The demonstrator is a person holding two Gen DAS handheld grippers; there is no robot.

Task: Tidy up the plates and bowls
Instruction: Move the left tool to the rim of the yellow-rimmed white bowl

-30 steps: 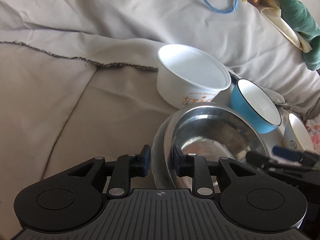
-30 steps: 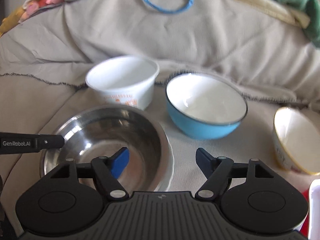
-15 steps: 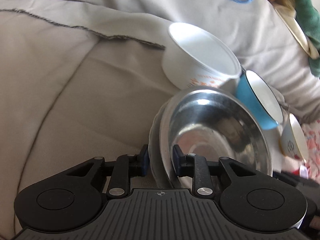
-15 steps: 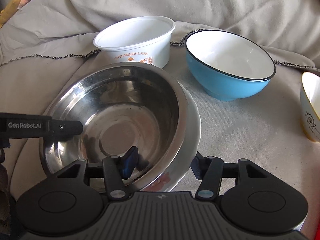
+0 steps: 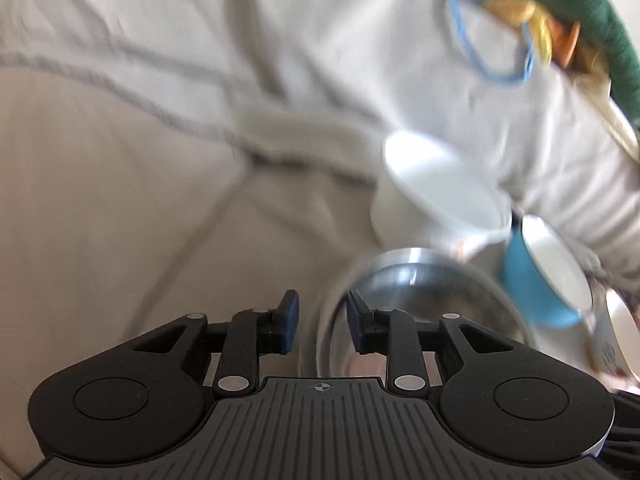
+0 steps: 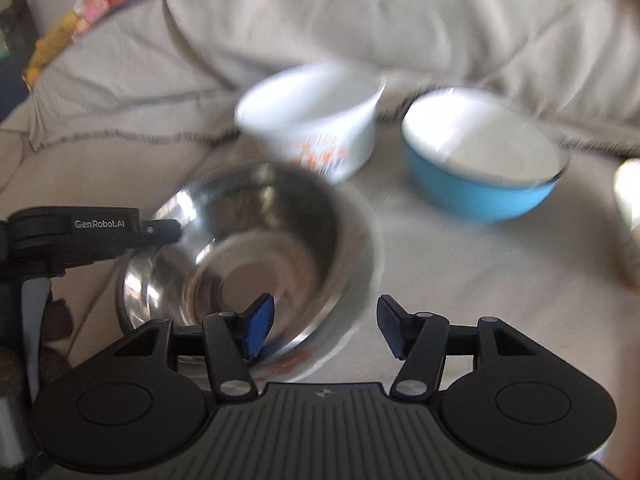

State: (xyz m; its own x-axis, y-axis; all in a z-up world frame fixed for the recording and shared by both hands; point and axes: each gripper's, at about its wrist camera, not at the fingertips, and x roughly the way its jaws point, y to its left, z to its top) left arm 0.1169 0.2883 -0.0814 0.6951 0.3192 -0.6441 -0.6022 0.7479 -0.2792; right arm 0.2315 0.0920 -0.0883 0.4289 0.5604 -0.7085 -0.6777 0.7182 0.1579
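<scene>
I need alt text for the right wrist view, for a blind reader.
A steel bowl on a white plate sits between the right gripper's jaws. Behind stand a white tub and a blue bowl on beige cloth.

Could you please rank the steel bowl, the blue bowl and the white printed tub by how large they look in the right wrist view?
1. Steel bowl, clearly the largest, though it is also nearest the camera.
2. Blue bowl and white printed tub: these look much alike in width, both lie farther back and blurred, so I would not rank them.
</scene>
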